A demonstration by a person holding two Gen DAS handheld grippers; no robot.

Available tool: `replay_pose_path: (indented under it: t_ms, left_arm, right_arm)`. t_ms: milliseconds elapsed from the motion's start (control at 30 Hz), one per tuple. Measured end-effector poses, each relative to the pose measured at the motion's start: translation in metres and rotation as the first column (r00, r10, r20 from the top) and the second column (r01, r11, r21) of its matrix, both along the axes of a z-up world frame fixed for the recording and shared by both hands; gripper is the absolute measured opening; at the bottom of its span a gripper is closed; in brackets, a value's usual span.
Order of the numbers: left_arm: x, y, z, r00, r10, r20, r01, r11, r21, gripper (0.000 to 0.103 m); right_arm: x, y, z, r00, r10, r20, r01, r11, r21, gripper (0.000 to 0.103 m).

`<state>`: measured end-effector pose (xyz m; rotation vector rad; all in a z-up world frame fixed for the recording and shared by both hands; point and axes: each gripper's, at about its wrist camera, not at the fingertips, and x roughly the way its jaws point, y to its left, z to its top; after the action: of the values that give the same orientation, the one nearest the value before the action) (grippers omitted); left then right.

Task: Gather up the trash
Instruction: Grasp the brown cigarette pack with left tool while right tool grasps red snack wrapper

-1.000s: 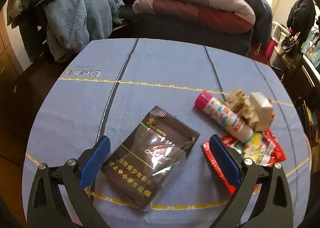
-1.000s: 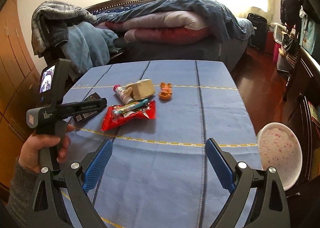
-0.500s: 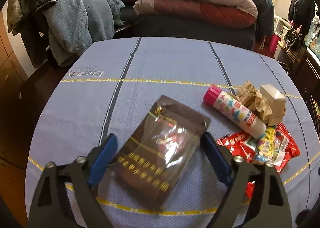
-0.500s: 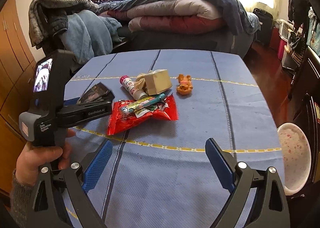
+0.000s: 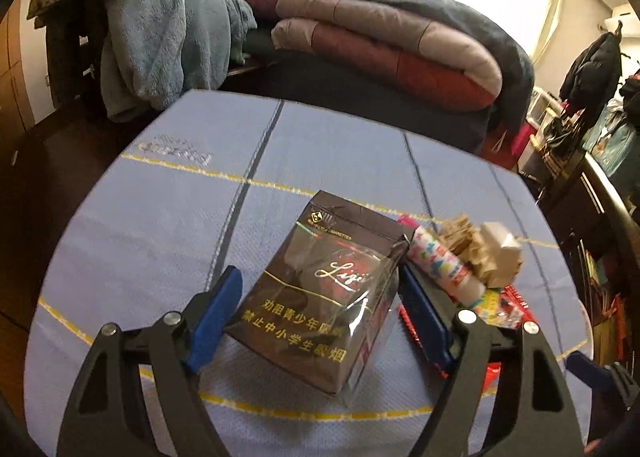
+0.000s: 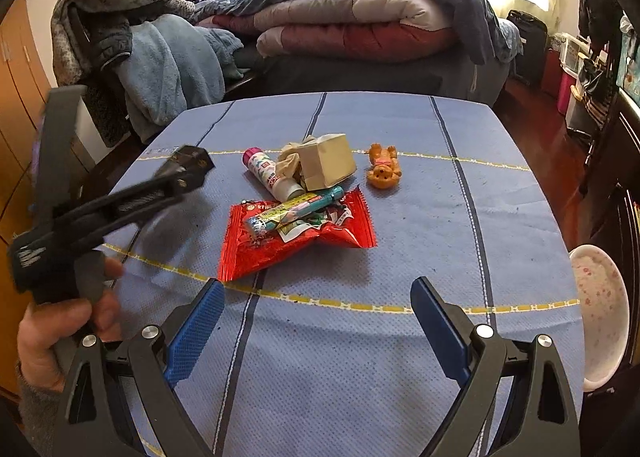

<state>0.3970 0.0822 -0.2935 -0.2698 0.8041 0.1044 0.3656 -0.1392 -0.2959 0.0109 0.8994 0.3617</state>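
Observation:
A dark cigarette pack (image 5: 320, 297) in clear film sits between the blue pads of my left gripper (image 5: 320, 277). The jaws are closing on its sides, and the pack is tilted up off the blue tablecloth (image 5: 160, 225). The right wrist view shows the same pack (image 6: 192, 163) raised at the tip of the left gripper, which a hand (image 6: 60, 325) holds. A red snack wrapper (image 6: 296, 233), a teal candy wrapper (image 6: 296, 207), a pink-capped tube (image 6: 270, 175) and a crumpled paper carton (image 6: 328, 159) lie mid-table. My right gripper (image 6: 318, 285) hangs open just short of the red wrapper, holding nothing.
An orange bear figure (image 6: 384, 171) lies right of the carton. A white bowl with pink speckles (image 6: 600, 309) stands off the table's right edge. Folded quilts (image 6: 360, 25) and a blue blanket (image 6: 176, 69) are piled behind the table. Dark furniture lines the right side.
The left jaws narrowed around the cigarette pack and raised it off the cloth, tilting it up. The right gripper drew closer to the trash pile.

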Motion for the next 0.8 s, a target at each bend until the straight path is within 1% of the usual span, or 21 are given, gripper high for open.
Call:
replay_pose_path:
  t_ms: [200, 267, 400, 467, 500, 533, 600, 633, 667, 700, 733, 767, 800]
  left_arm:
    - [-0.015, -0.002, 0.025, 0.998, 0.002, 0.067, -0.003, 1.000, 0.015, 0.079]
    - [-0.018, -0.001, 0.030, 0.997, 0.000, 0.081, -0.001, 1.000, 0.018, 0.079]
    - [-0.024, 0.003, 0.037, 0.995, -0.001, 0.098, 0.000, 1.000, 0.014, 0.080]
    - [-0.025, 0.005, 0.039, 0.995, 0.000, 0.103, -0.001, 1.000, 0.014, 0.080]
    - [-0.025, 0.006, 0.039, 0.995, -0.001, 0.104, -0.001, 1.000, 0.014, 0.080]
    - [-0.026, 0.007, 0.039, 0.994, 0.000, 0.106, -0.002, 1.000, 0.014, 0.080]
    - [-0.027, 0.010, 0.039, 0.994, 0.003, 0.109, -0.004, 1.000, 0.009, 0.080]
    - [-0.027, 0.010, 0.038, 0.994, 0.003, 0.109, -0.004, 1.000, 0.007, 0.080]
    - [-0.027, 0.011, 0.038, 0.994, 0.003, 0.110, -0.003, 1.000, 0.004, 0.080]
    - [-0.027, 0.011, 0.038, 0.994, 0.004, 0.111, -0.004, 1.000, 0.003, 0.080]
    - [-0.027, 0.012, 0.038, 0.994, 0.003, 0.110, -0.004, 1.000, 0.003, 0.080]
    - [-0.027, 0.012, 0.038, 0.994, 0.003, 0.110, -0.003, 1.000, 0.002, 0.080]
    - [-0.027, 0.013, 0.038, 0.994, 0.002, 0.110, -0.002, 1.000, 0.000, 0.080]
  right_arm:
    - [0.010, 0.010, -0.008, 1.000, 0.004, -0.023, -0.003, 1.000, 0.018, 0.094]
    - [0.016, 0.016, -0.013, 0.999, 0.006, -0.050, -0.004, 1.000, 0.027, 0.094]
    - [0.028, 0.021, -0.027, 0.993, -0.004, -0.117, 0.014, 0.996, 0.086, 0.094]
    - [0.029, 0.022, -0.026, 0.995, -0.021, -0.099, 0.031, 0.995, 0.098, 0.094]
    - [0.032, 0.023, -0.027, 0.994, -0.021, -0.105, 0.033, 0.993, 0.112, 0.093]
    - [0.034, 0.023, -0.027, 0.994, -0.030, -0.101, 0.042, 0.991, 0.124, 0.091]
    - [0.038, 0.027, -0.026, 0.996, -0.037, -0.087, 0.046, 0.993, 0.110, 0.073]
    - [0.039, 0.030, -0.026, 0.996, -0.037, -0.081, 0.045, 0.994, 0.101, 0.067]
    - [0.041, 0.032, -0.026, 0.996, -0.034, -0.081, 0.042, 0.994, 0.097, 0.057]
    - [0.042, 0.034, -0.025, 0.997, -0.032, -0.075, 0.039, 0.995, 0.088, 0.041]
    - [0.044, 0.037, -0.025, 0.997, -0.020, -0.078, 0.027, 0.996, 0.088, 0.033]
    - [0.044, 0.039, -0.024, 0.997, -0.014, -0.079, 0.020, 0.996, 0.083, 0.029]
    - [0.042, 0.039, -0.023, 0.998, -0.011, -0.068, 0.016, 0.997, 0.081, 0.024]
